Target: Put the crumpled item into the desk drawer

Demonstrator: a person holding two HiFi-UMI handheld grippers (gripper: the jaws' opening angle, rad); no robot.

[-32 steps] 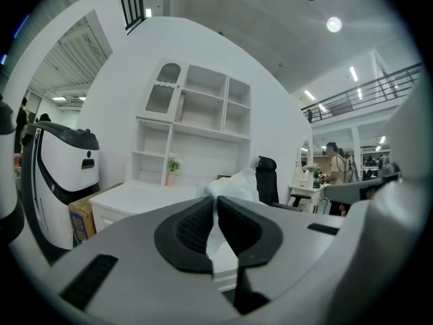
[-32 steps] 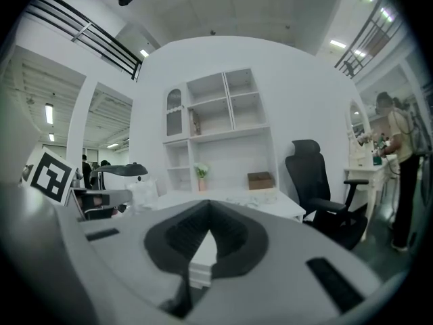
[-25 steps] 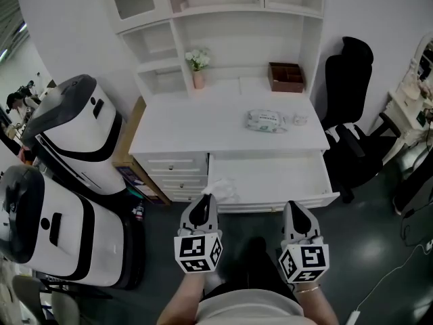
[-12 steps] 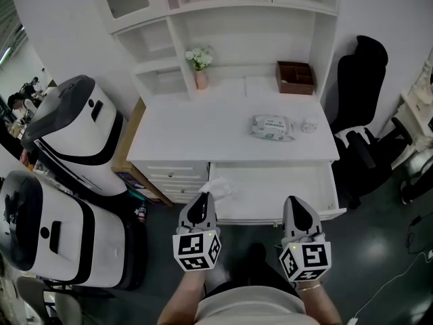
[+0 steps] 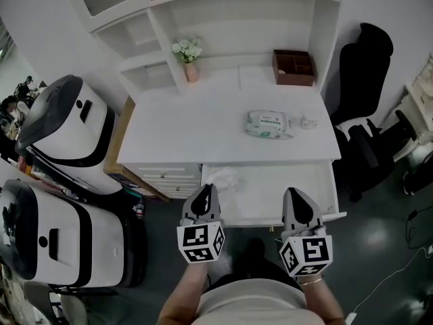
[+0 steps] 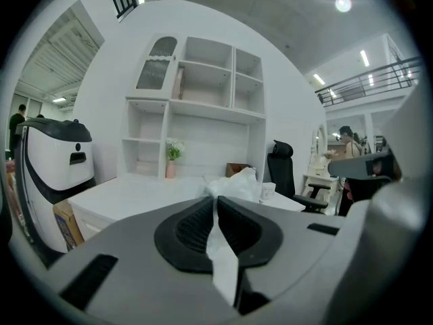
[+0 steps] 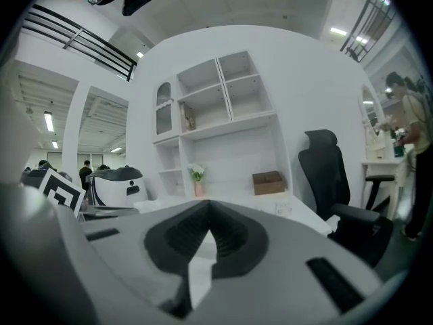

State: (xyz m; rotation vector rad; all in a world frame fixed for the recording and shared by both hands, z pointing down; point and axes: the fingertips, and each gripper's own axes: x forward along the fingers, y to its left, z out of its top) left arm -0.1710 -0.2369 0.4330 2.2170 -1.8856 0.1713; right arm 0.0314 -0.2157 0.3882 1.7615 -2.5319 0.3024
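Observation:
The crumpled white item (image 5: 223, 178) is a wad of thin paper pinched in my left gripper (image 5: 205, 189). It hangs over the left end of the open desk drawer (image 5: 281, 185). In the left gripper view the wad (image 6: 233, 183) bulges out past the tips of the left gripper (image 6: 216, 198), and a strip of it runs down between the pads. My right gripper (image 5: 295, 193) is at the drawer's front edge, to the right, holding nothing. In the right gripper view the right gripper (image 7: 208, 205) has its tips together.
On the white desk top (image 5: 189, 131) lie a pack of wipes (image 5: 268, 124) and a small cup (image 5: 308, 122). A brown box (image 5: 293, 66) and a flower vase (image 5: 189, 56) stand at the back. A black chair (image 5: 365, 114) is right; two white machines (image 5: 64, 127) are left.
Both grippers have moved forward to the open drawer. The crumpled item rode along in the left gripper and now hangs over the drawer's left end.

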